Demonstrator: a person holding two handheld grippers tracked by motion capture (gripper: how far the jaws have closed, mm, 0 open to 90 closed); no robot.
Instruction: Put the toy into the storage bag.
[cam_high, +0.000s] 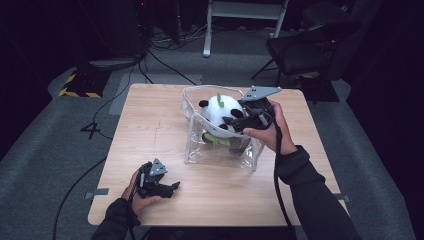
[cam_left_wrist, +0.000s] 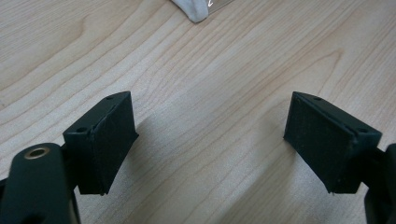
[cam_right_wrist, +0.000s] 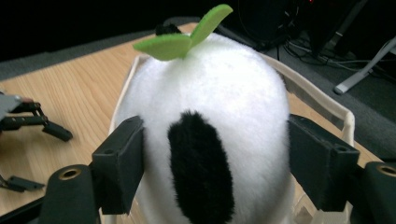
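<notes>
- Two tongs in my feed: the right tongs (cam_right_wrist: 212, 158) are clamped on the panda plush (cam_right_wrist: 205, 121), one jaw pressed against each side of its white head.
- The plush sits in a clear plastic bag (cam_high: 192, 145) at the middle of the wooden surface (cam_high: 150, 130).
- My left tongs (cam_left_wrist: 210, 140) rest near the front edge, jaws wide apart, well apart from the bag.

Left gripper (cam_high: 170, 187): held low at the near-left of the bench (cam_high: 150, 135), jaws set wide apart with nothing between them, pointing toward the person's right. Left hand (cam_high: 137, 192) wraps its rear body. Right gripper (cam_high: 235, 120): raised over the far-centre, jaws pointing left, one pad on each side of the plush panda (cam_high: 217, 111). Right hand (cam_high: 267, 131) grips it, forearm extended forward
</notes>
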